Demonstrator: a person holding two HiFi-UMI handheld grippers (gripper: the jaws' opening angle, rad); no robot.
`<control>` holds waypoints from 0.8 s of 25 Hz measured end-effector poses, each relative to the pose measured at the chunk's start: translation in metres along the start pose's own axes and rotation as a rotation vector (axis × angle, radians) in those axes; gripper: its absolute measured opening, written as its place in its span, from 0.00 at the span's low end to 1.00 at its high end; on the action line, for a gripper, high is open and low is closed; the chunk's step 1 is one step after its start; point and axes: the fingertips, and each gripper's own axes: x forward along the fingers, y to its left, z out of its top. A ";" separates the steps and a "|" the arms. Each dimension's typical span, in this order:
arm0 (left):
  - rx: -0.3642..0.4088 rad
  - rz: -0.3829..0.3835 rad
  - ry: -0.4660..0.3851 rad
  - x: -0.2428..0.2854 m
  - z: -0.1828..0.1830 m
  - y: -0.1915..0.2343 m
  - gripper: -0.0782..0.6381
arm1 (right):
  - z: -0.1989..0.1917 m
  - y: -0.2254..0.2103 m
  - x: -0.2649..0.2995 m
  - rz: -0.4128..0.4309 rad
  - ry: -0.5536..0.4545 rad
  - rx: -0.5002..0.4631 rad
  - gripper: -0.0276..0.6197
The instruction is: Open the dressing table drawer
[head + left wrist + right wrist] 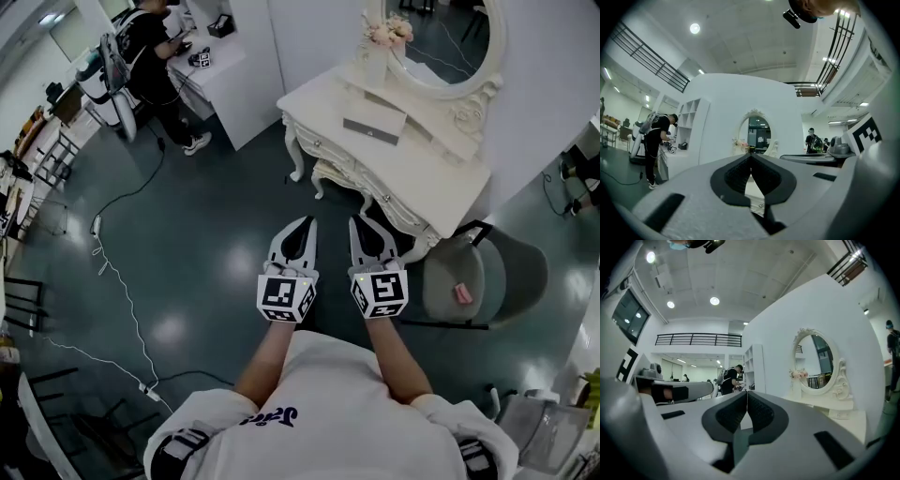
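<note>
Your left gripper (305, 225) and right gripper (360, 223) are level and side by side, pointing at the white desk (322, 101). Both sets of jaws are fully closed, with nothing between them. The drawer (339, 167) sits shut in the desk front, near the jaw tips but apart from them. An oval mirror (441, 37) stands on the desk. A grey chair (459, 277) stands beside its right end.

Large indoor test hall with staged furniture; white dressing table (323, 103) against a freestanding partition (291, 28); cables (132, 323) across glossy floor (206, 281) left of it; mezzanine railing (698, 339) above.
</note>
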 end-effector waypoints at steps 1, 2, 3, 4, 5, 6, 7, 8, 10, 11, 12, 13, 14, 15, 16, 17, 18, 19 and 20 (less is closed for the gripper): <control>-0.004 -0.014 0.000 0.013 -0.002 0.007 0.13 | -0.002 -0.005 0.012 -0.002 -0.002 0.012 0.06; -0.007 -0.030 0.001 0.027 -0.004 0.014 0.13 | -0.004 -0.010 0.026 -0.007 -0.004 0.020 0.06; -0.008 -0.048 0.001 0.043 -0.006 0.022 0.13 | -0.005 -0.017 0.041 -0.018 -0.005 0.023 0.06; -0.009 -0.069 0.001 0.060 -0.007 0.030 0.13 | -0.006 -0.025 0.057 -0.035 -0.005 0.022 0.06; -0.012 -0.092 0.003 0.077 -0.008 0.038 0.13 | -0.006 -0.034 0.073 -0.056 -0.002 0.019 0.06; -0.016 -0.116 0.005 0.095 -0.010 0.045 0.13 | -0.006 -0.044 0.089 -0.077 0.001 0.017 0.06; -0.021 -0.141 0.007 0.113 -0.011 0.052 0.13 | -0.007 -0.054 0.104 -0.099 0.005 0.018 0.06; -0.026 -0.166 0.009 0.130 -0.012 0.058 0.13 | -0.007 -0.063 0.119 -0.122 0.010 0.022 0.06; -0.035 -0.213 0.014 0.164 -0.013 0.071 0.13 | -0.007 -0.082 0.151 -0.166 0.017 0.034 0.06; -0.039 -0.235 0.017 0.181 -0.014 0.079 0.13 | -0.008 -0.090 0.168 -0.183 0.020 0.040 0.06; -0.042 -0.255 0.022 0.197 -0.015 0.087 0.13 | -0.008 -0.096 0.185 -0.198 0.024 0.043 0.06; -0.046 -0.274 0.027 0.212 -0.018 0.095 0.13 | -0.009 -0.102 0.201 -0.212 0.031 0.045 0.06; -0.050 -0.293 0.034 0.226 -0.020 0.103 0.13 | -0.011 -0.107 0.215 -0.226 0.040 0.045 0.06; -0.054 -0.312 0.043 0.239 -0.024 0.109 0.13 | -0.014 -0.112 0.227 -0.242 0.051 0.047 0.06; -0.059 -0.331 0.053 0.251 -0.028 0.115 0.13 | -0.017 -0.118 0.238 -0.260 0.063 0.052 0.06; -0.064 -0.351 0.062 0.262 -0.032 0.120 0.13 | -0.021 -0.124 0.248 -0.278 0.075 0.058 0.06; -0.070 -0.370 0.073 0.272 -0.037 0.125 0.13 | -0.026 -0.130 0.256 -0.295 0.088 0.067 0.06; -0.077 -0.389 0.084 0.281 -0.041 0.129 0.13 | -0.032 -0.137 0.263 -0.312 0.102 0.079 0.06; -0.083 -0.404 0.096 0.290 -0.046 0.132 0.13 | -0.038 -0.143 0.269 -0.330 0.119 0.091 0.06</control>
